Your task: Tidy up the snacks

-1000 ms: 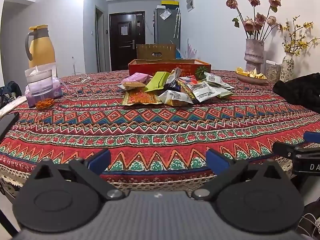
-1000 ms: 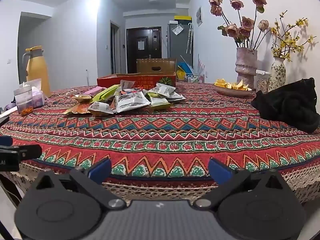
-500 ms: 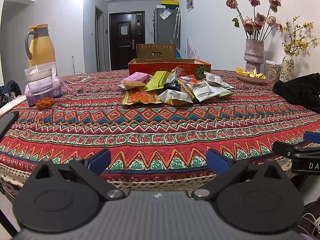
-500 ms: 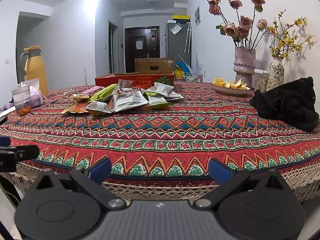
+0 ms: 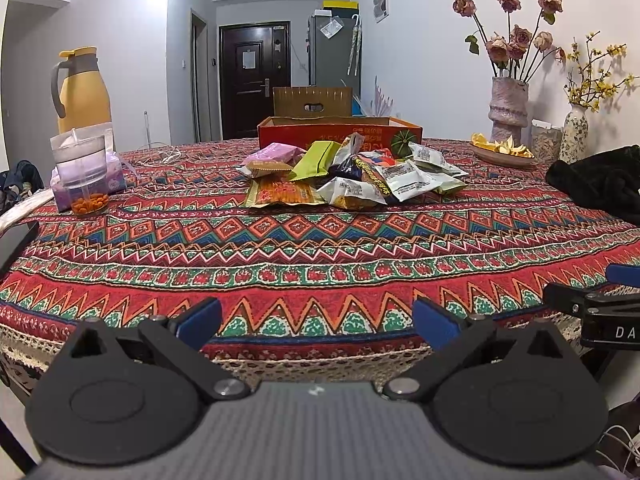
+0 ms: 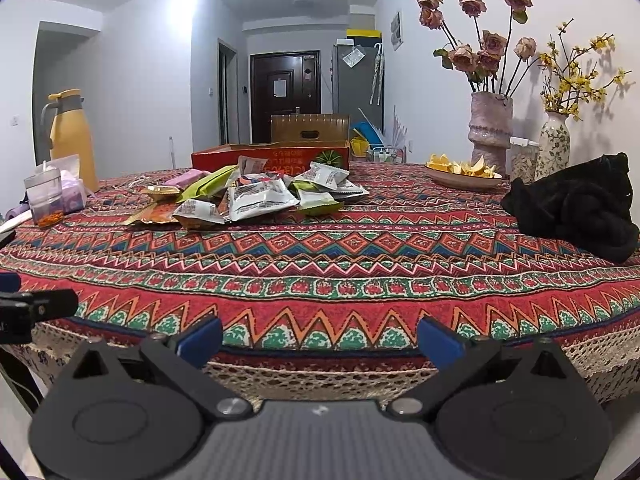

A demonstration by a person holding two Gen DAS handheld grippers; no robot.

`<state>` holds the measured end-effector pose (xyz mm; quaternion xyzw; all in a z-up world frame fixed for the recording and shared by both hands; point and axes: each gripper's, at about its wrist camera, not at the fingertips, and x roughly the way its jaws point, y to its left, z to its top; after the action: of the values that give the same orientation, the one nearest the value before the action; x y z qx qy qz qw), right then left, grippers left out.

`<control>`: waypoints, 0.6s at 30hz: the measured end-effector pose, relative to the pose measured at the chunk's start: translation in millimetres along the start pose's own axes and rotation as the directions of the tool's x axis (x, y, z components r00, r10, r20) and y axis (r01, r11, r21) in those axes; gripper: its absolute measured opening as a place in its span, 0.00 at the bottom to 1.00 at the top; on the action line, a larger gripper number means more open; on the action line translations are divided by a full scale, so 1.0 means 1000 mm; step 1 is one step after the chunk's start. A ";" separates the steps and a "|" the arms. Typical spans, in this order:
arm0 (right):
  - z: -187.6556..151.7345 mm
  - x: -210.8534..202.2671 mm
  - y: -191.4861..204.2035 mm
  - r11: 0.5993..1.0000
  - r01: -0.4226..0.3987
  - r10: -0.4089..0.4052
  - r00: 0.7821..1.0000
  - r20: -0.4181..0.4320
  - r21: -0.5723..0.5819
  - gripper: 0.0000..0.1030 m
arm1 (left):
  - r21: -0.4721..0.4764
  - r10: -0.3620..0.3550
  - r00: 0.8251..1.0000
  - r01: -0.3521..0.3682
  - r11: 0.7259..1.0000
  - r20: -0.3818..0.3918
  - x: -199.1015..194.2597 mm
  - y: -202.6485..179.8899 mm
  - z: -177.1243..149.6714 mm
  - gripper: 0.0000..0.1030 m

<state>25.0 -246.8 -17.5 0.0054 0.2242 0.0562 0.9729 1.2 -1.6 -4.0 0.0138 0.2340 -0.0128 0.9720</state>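
**Snack pile waits mid-table, both claws wide and empty**

The left gripper and right gripper hover at the table's near edge, spread wide, holding nothing. The snack packets lie heaped mid-table, well apart from both. They look light, crinkly and slippery; a sealed edge seems the best hold. Behind stands the red box. A black cloth sits right, clear of the path.
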 end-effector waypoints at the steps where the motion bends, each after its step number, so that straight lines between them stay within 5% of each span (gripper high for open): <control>1: 0.000 0.000 0.000 1.000 0.000 0.000 1.000 0.000 0.000 1.00 | -0.001 0.000 1.000 0.000 1.000 0.000 0.000 0.000 0.000 1.00; 18: -0.003 0.002 0.003 1.000 -0.003 0.002 1.000 -0.006 -0.002 1.00 | -0.004 0.001 1.000 -0.001 1.000 -0.009 -0.001 0.001 -0.001 1.00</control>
<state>25.8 -244.1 -20.8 0.0045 0.2273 0.0576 0.9721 0.0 -0.4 -5.0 0.0122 0.2385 -0.0118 0.9710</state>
